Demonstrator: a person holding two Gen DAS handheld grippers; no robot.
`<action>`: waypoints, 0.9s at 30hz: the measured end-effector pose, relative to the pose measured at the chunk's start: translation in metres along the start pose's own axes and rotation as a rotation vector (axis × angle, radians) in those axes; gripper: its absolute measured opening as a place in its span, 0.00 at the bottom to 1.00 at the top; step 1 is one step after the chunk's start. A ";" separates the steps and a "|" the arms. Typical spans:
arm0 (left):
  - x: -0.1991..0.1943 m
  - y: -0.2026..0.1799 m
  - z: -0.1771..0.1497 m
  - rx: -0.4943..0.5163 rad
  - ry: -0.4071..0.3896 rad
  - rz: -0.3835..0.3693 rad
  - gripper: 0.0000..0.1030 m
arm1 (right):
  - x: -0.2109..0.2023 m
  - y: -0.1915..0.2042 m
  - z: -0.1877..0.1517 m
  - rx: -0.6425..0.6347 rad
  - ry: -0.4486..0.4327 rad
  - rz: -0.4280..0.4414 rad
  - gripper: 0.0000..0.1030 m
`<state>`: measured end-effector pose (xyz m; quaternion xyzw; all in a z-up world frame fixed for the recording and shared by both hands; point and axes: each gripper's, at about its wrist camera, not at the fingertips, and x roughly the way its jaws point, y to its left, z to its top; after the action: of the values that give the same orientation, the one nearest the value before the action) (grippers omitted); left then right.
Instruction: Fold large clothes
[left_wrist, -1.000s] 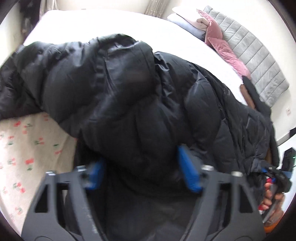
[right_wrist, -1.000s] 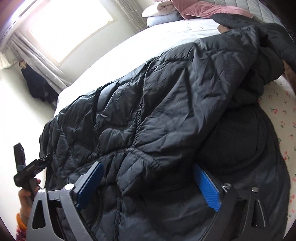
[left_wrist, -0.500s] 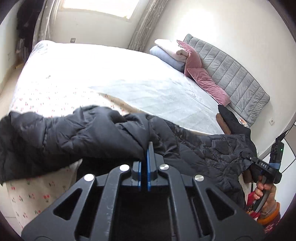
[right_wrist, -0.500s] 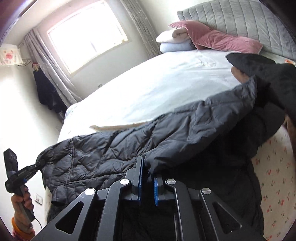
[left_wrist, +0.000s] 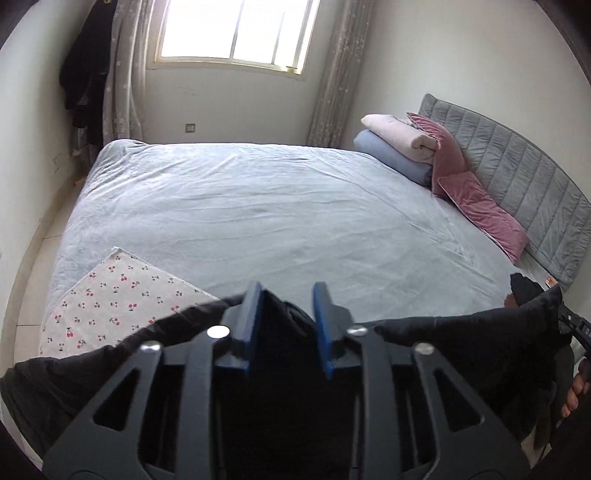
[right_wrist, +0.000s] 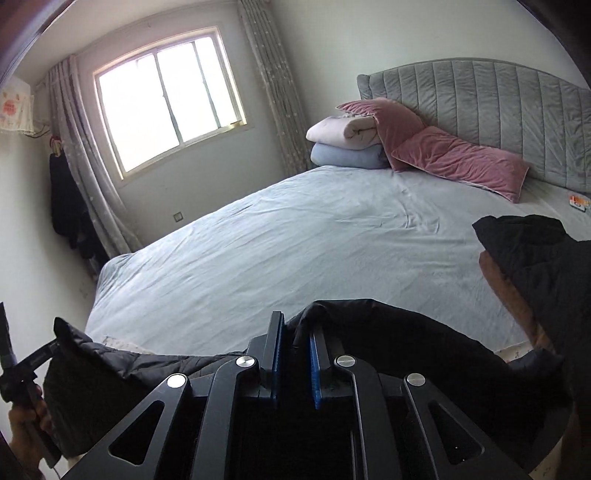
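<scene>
Colours on the bed
Black quilted jacket (left_wrist: 461, 343), pale blue sheet (left_wrist: 258, 221), cherry-print cloth (left_wrist: 118, 291), pink pillows (right_wrist: 458, 158), grey headboard (right_wrist: 480, 96)
</scene>
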<state>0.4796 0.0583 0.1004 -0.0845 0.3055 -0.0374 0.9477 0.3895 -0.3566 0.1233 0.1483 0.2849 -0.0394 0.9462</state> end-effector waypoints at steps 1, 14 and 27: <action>0.000 0.001 0.002 -0.007 -0.013 0.023 0.76 | 0.004 -0.001 0.000 0.001 0.000 -0.016 0.35; -0.056 0.026 -0.116 0.340 0.307 0.073 0.83 | -0.051 -0.050 -0.076 -0.117 0.177 -0.029 0.75; -0.160 0.100 -0.253 0.157 0.634 -0.226 0.83 | -0.162 -0.143 -0.234 0.000 0.430 -0.068 0.76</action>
<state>0.2039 0.1418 -0.0280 -0.0289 0.5697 -0.1898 0.7991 0.1082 -0.4230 -0.0104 0.1438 0.4849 -0.0386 0.8618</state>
